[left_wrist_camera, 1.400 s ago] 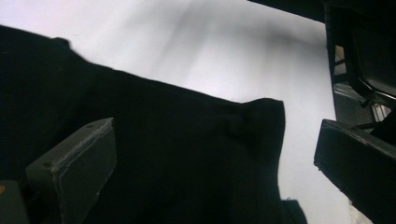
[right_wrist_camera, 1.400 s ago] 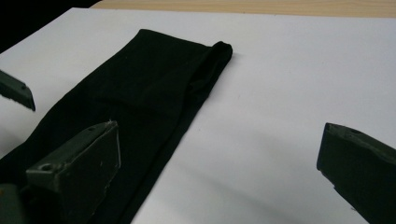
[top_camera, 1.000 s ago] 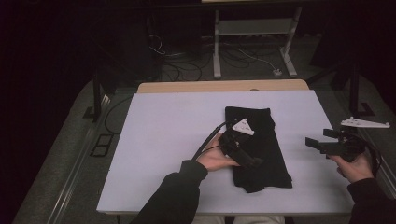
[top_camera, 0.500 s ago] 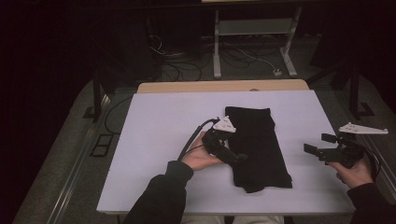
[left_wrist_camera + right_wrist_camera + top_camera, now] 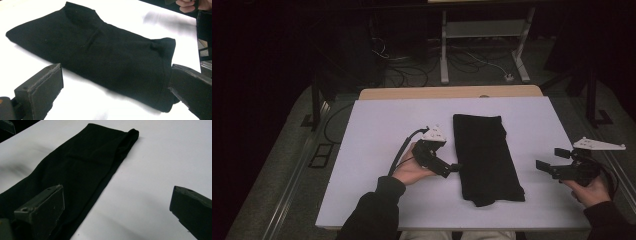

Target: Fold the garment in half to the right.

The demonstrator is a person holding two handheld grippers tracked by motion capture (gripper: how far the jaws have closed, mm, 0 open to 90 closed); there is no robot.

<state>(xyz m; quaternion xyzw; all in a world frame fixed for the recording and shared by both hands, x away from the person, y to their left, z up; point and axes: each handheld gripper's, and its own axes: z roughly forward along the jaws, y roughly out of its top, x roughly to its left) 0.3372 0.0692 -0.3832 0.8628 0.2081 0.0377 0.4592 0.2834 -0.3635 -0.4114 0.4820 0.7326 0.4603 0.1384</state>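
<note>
The white bench (image 5: 377,130) carries a folded black cloth (image 5: 486,157) and nothing lies between that cloth and either hand-held gripper; beyond the far edge a strip of wooden board (image 5: 412,93) shows, with cables (image 5: 462,57) on the floor behind it. The cloth is a long, flat, dark rectangle lying lengthwise right of the bench's middle, its near corner slightly rumpled. The left hand-held gripper (image 5: 452,169) sits just beside its left edge with jaws spread wide, and the right hand-held gripper (image 5: 548,167) hangs near the bench's right edge, apart from the cloth, jaws likewise parted.

Dim room; white table (image 5: 377,125); grey floor (image 5: 277,170); cables (image 5: 462,55) beneath metal stand (image 5: 484,35)
</note>
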